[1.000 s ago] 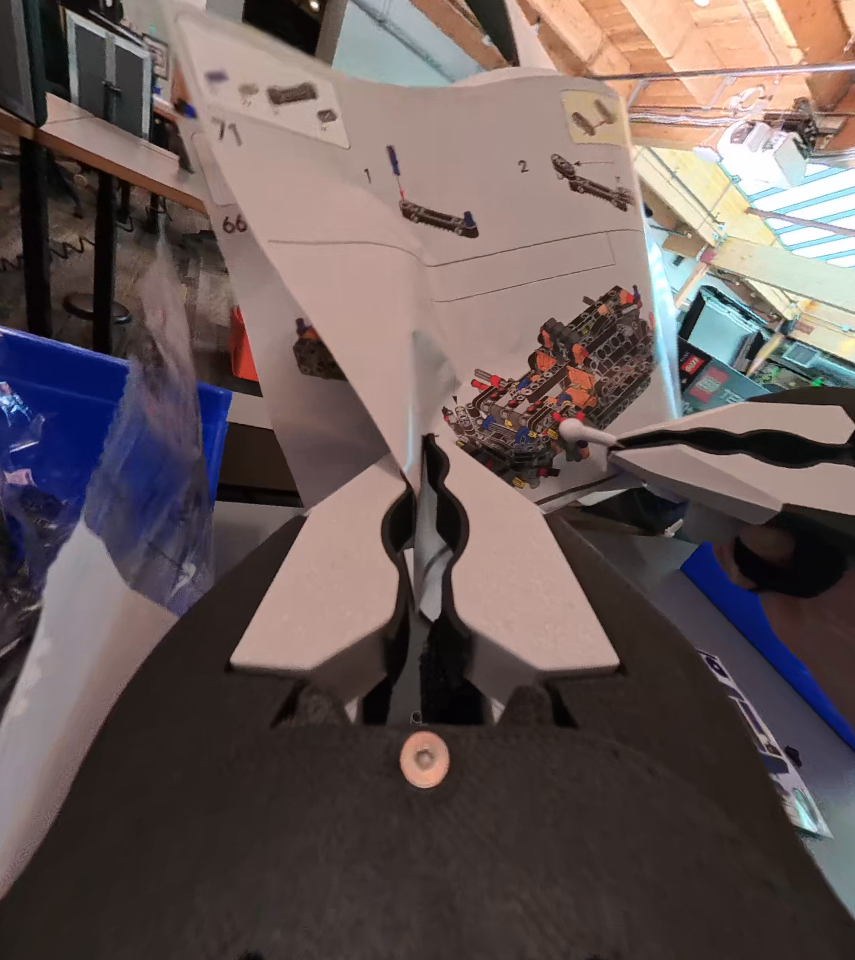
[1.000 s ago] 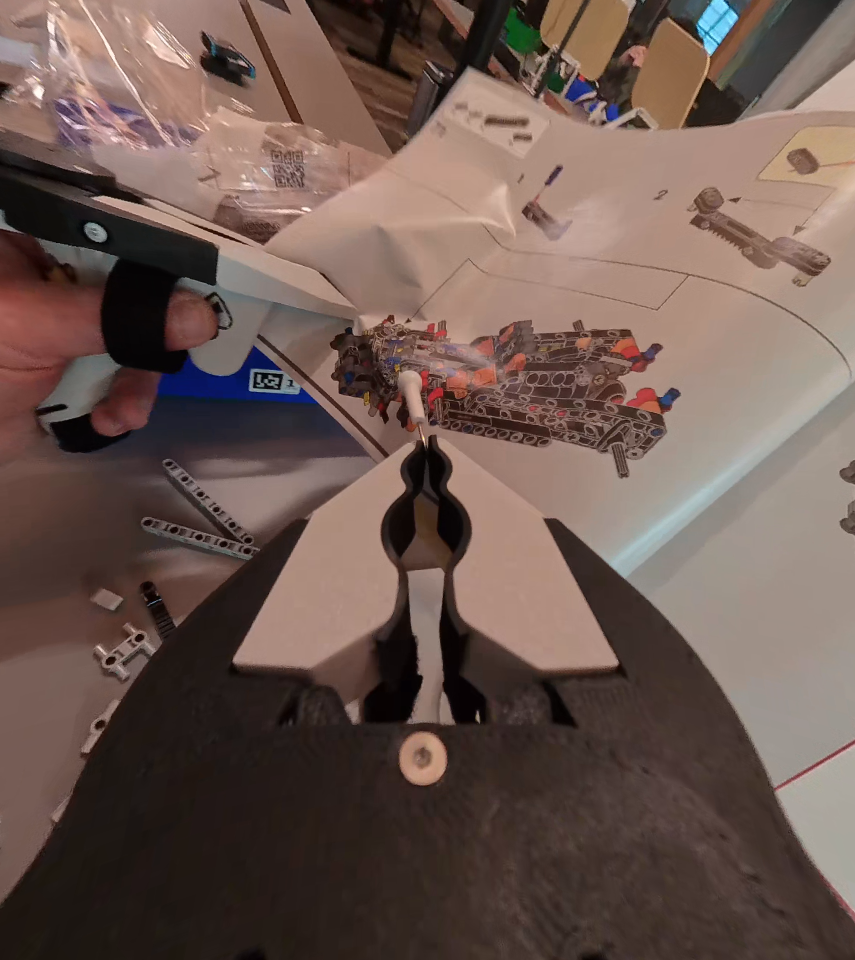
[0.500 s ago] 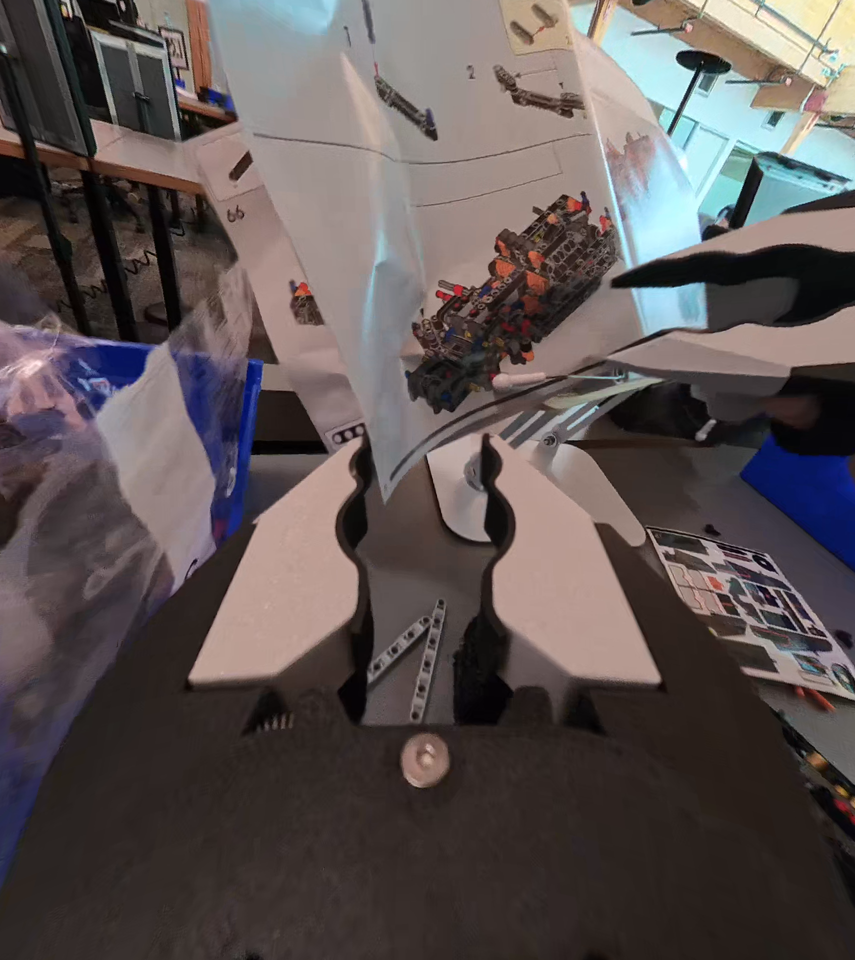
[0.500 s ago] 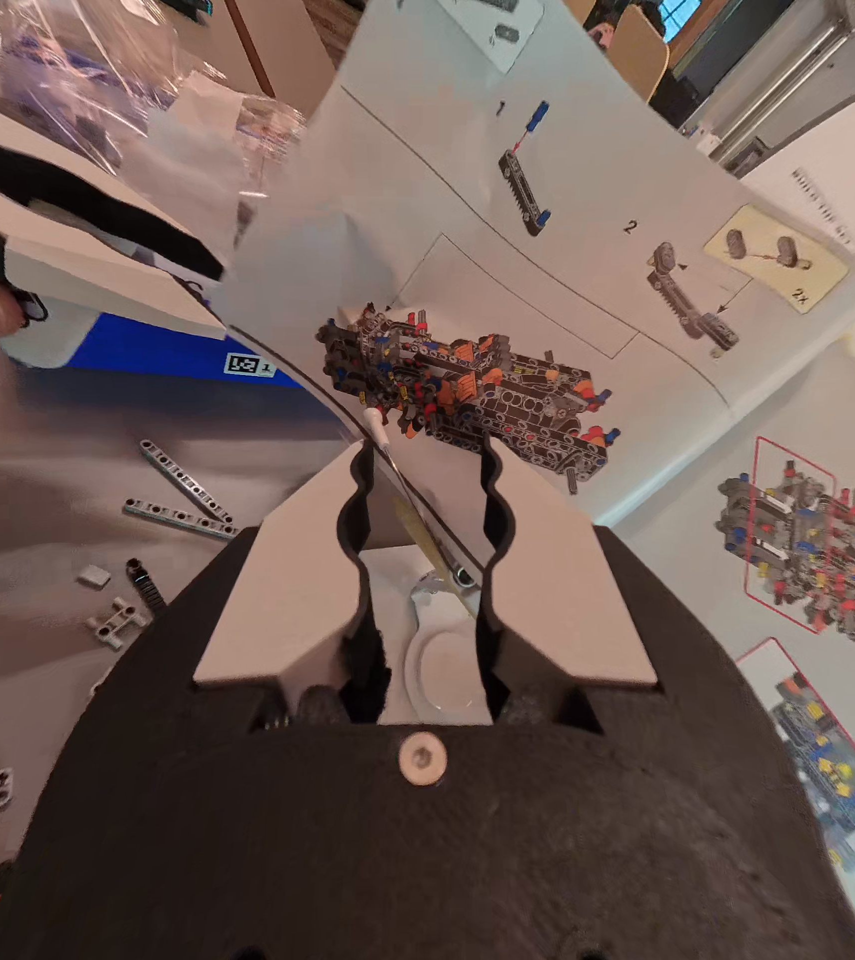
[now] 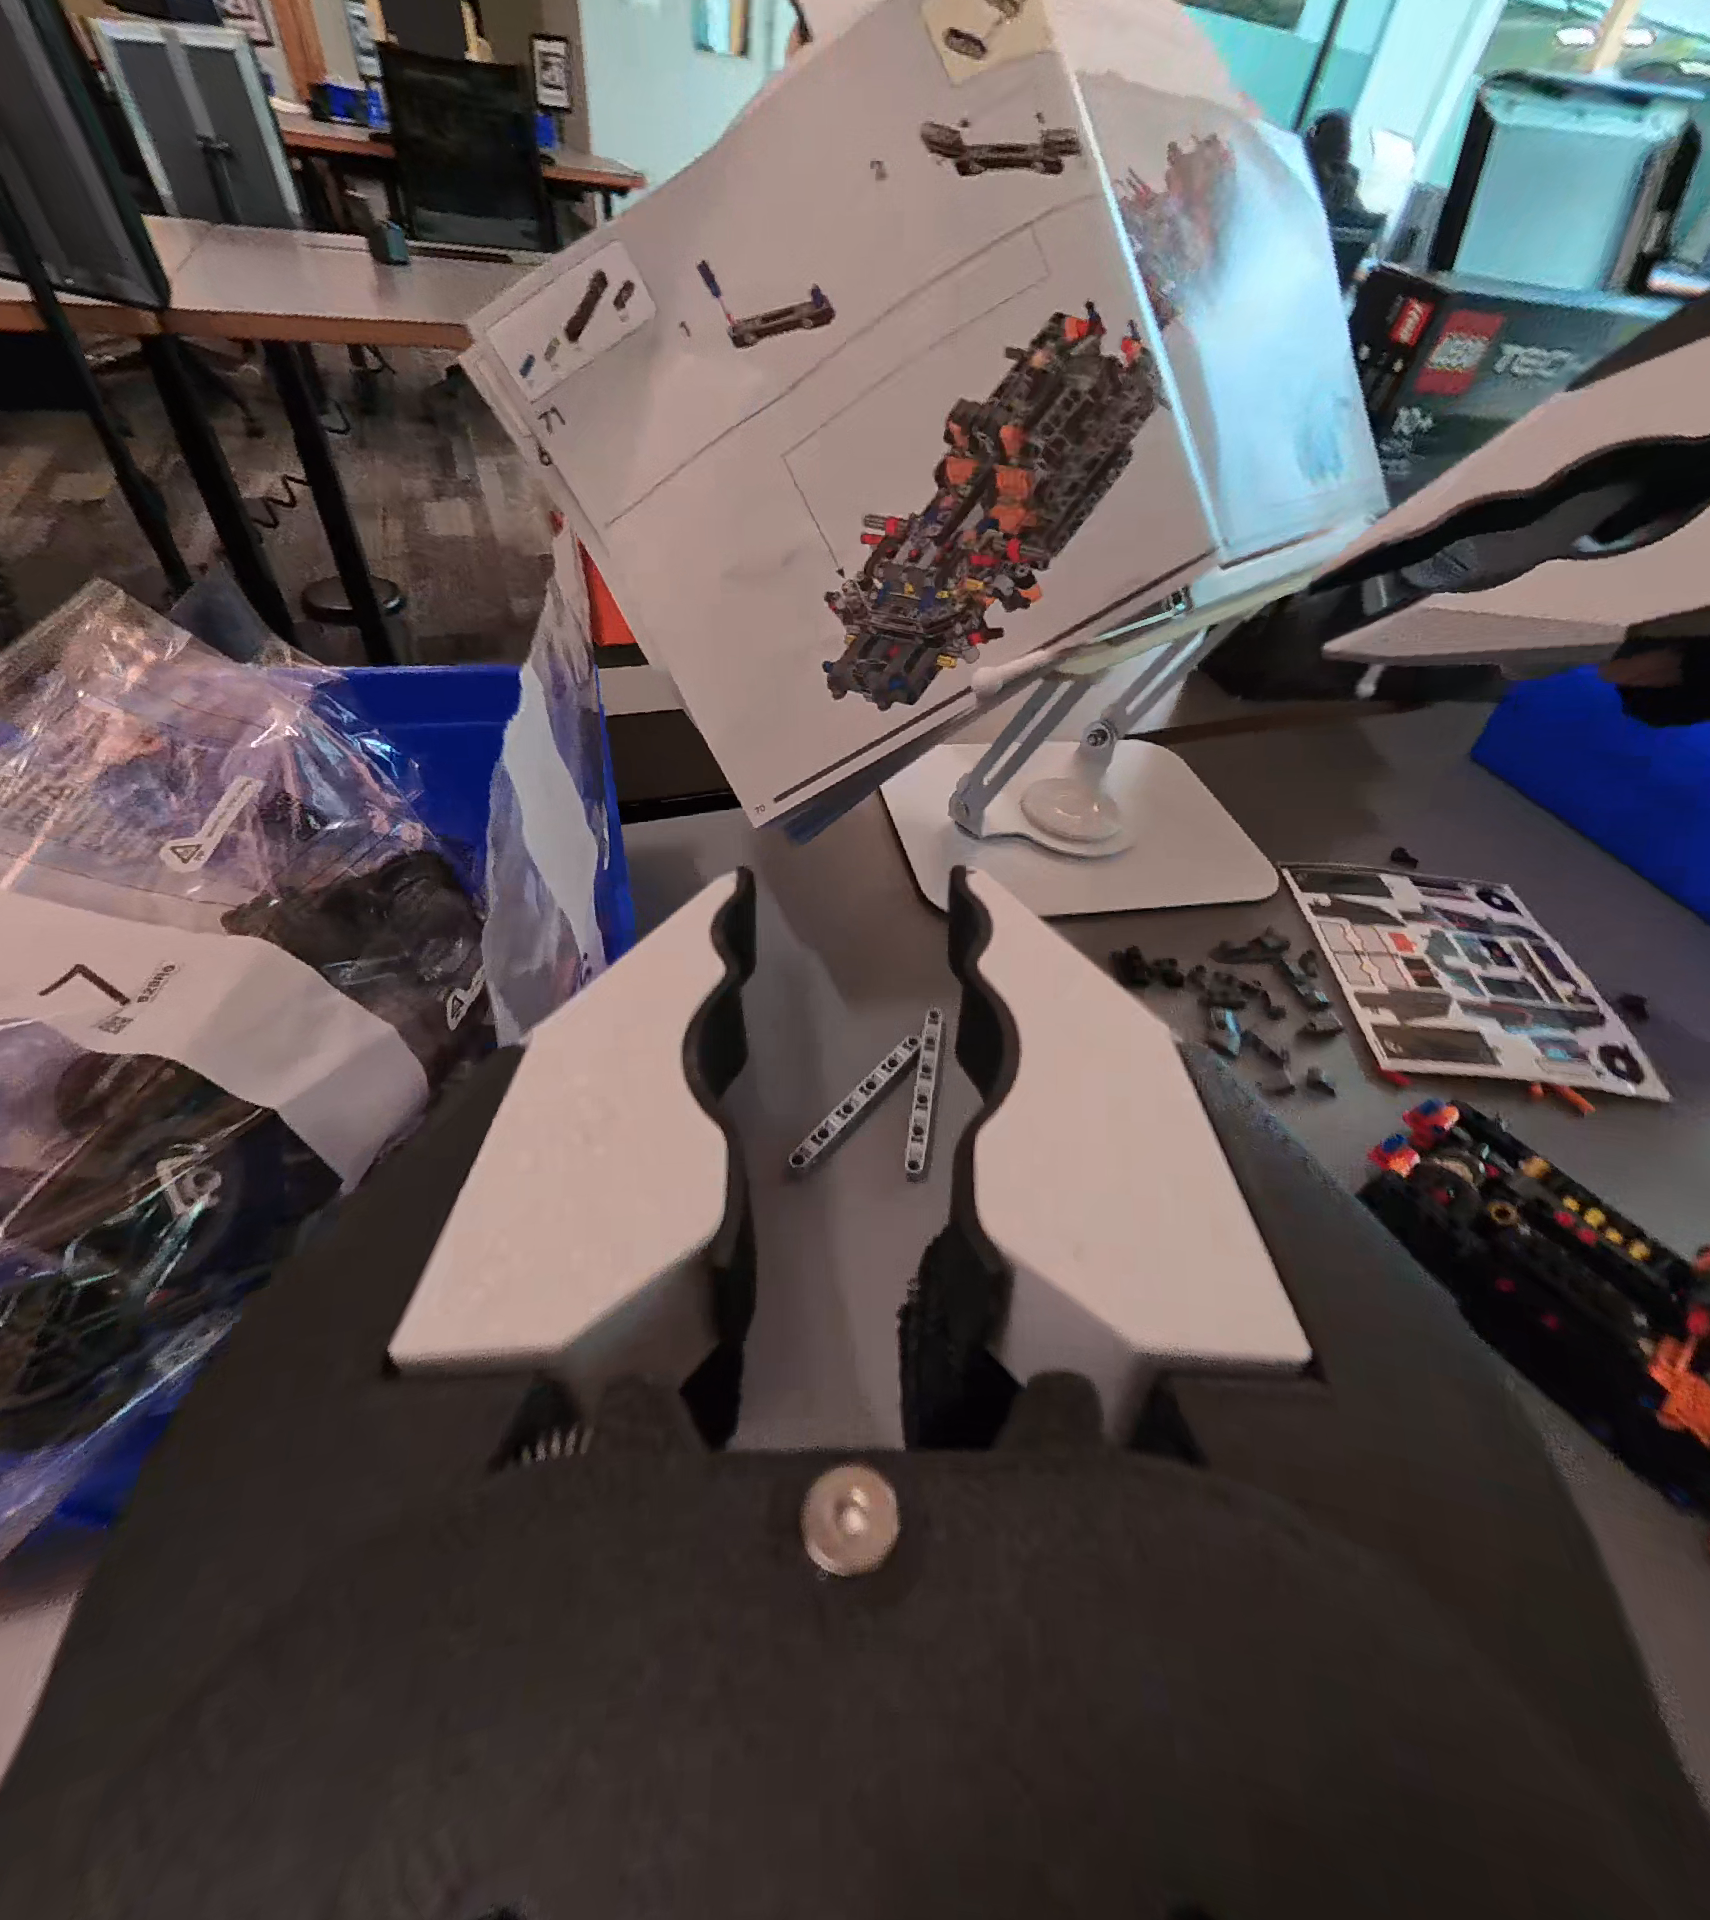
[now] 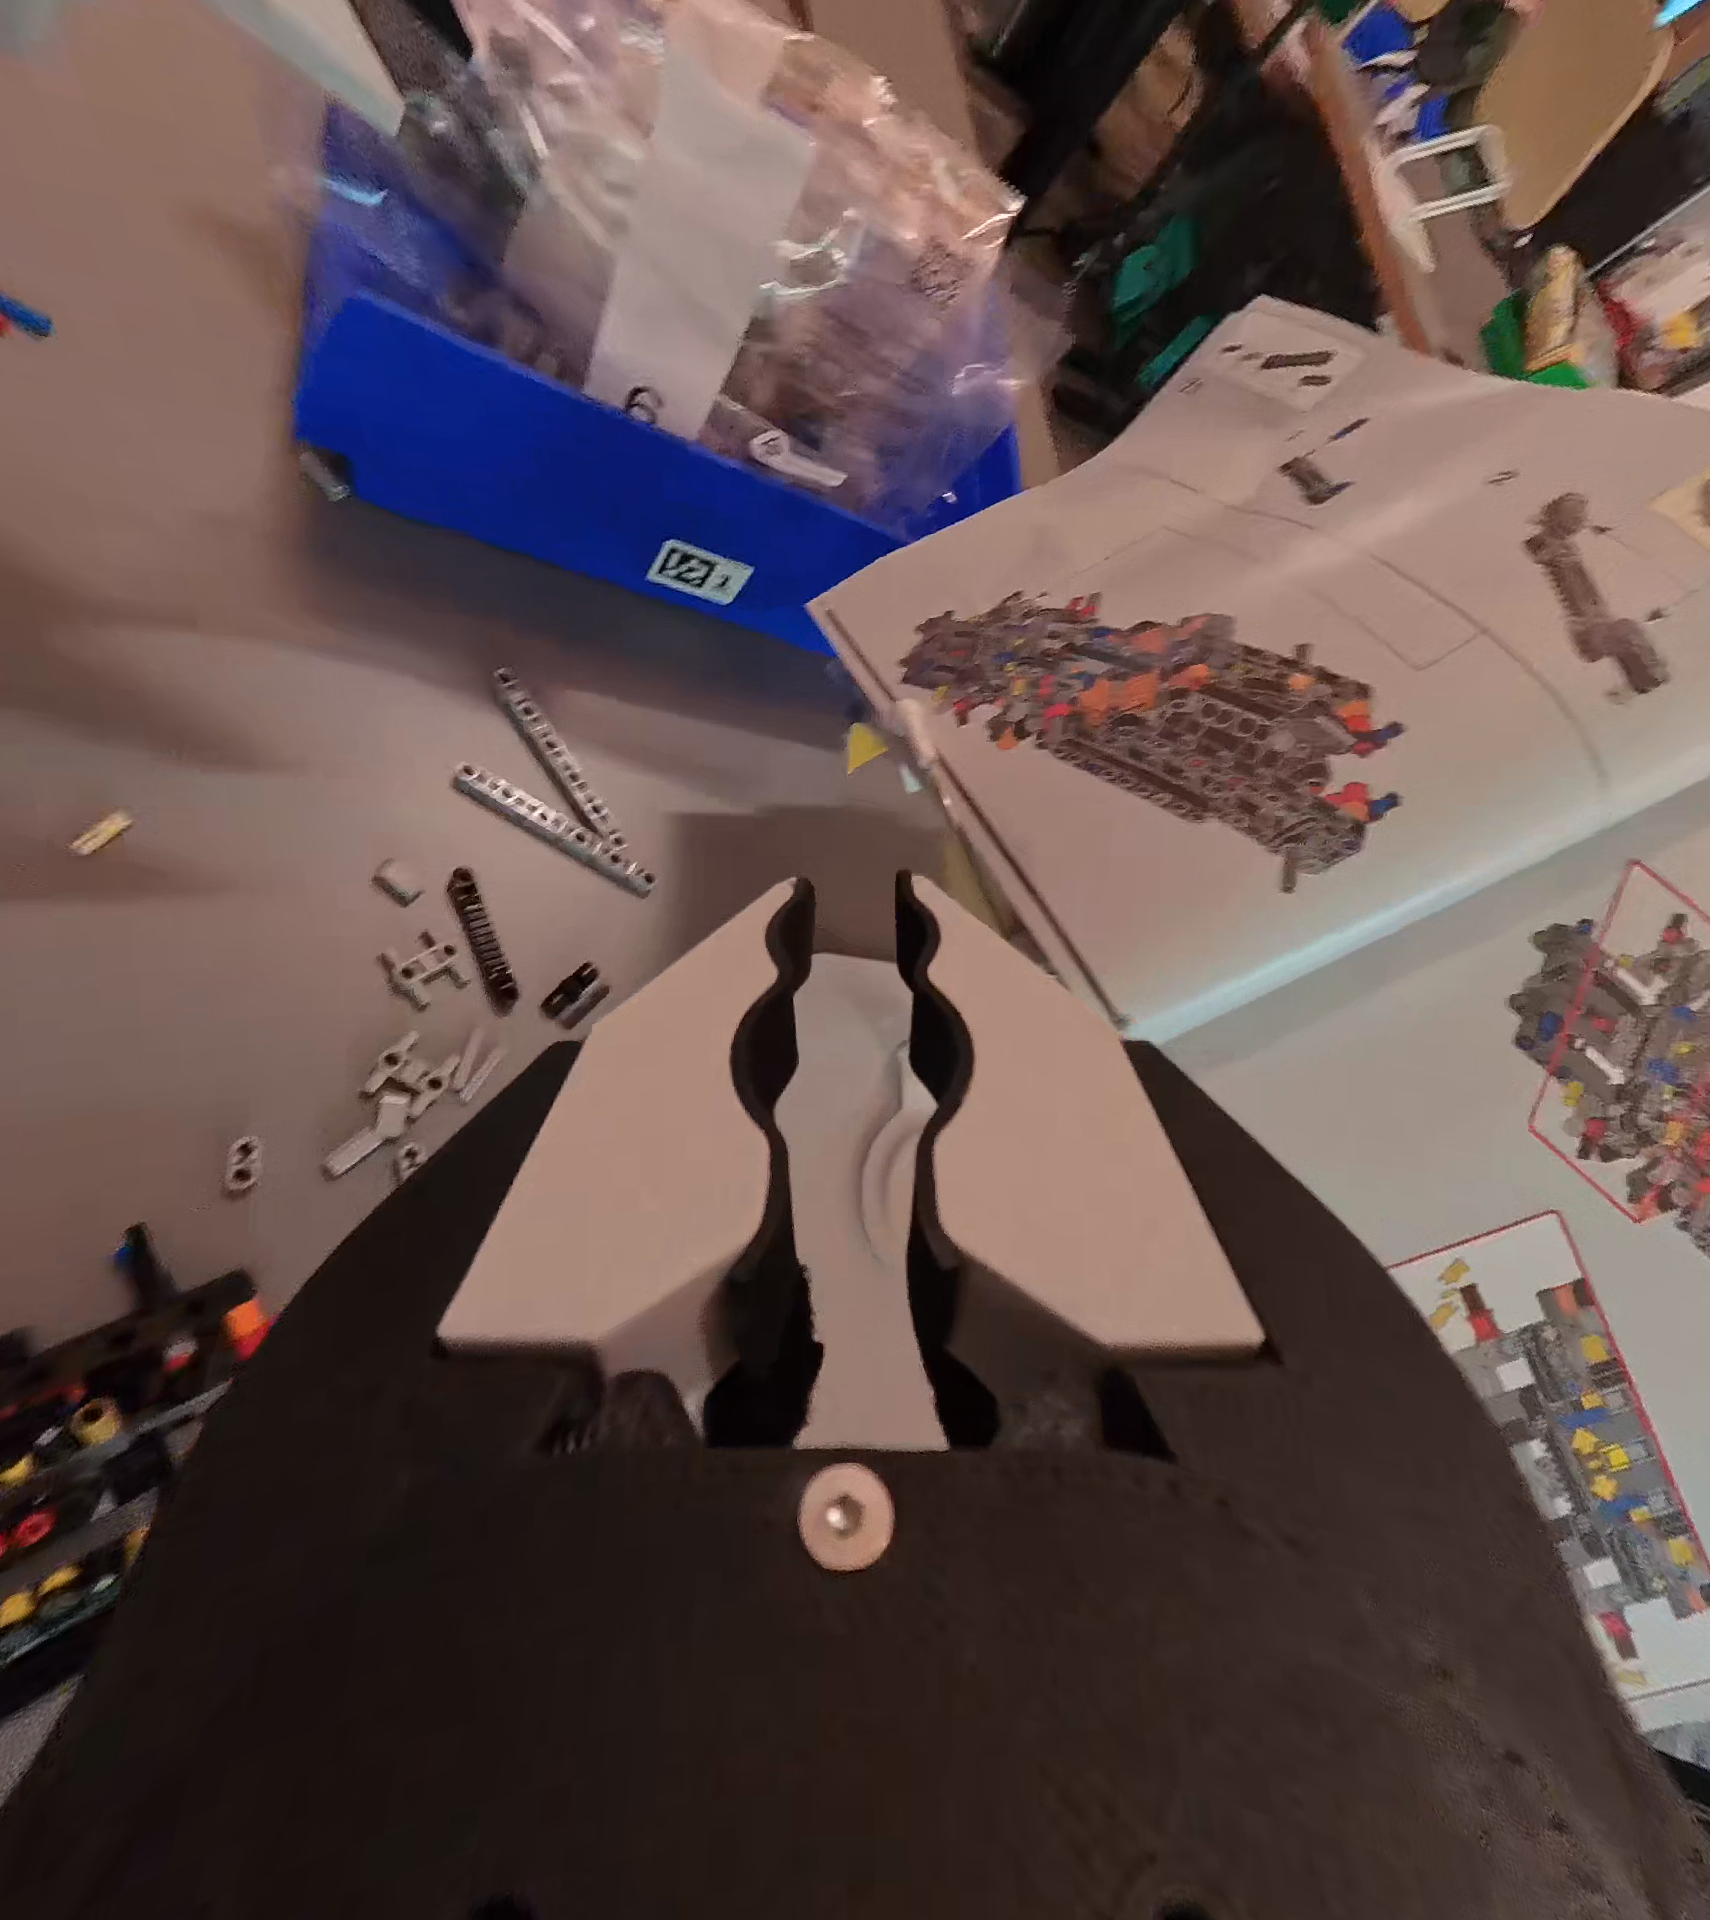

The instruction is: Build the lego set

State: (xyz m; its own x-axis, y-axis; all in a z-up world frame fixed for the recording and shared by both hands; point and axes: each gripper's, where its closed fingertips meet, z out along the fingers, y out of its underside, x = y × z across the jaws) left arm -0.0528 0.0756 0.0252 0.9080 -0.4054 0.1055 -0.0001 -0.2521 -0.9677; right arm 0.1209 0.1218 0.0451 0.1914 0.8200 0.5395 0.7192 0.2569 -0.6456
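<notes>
Two grippers hang over a grey table, both with jaws apart and holding nothing: the left gripper above the beams, the right gripper near the stand's white base. An open instruction booklet leans on a white stand. At the left, a blue bin holds clear parts bags. The part-built black lego model lies at the right, beside a sticker sheet. Two long grey beams lie crossed on the table, small grey pieces near them.
</notes>
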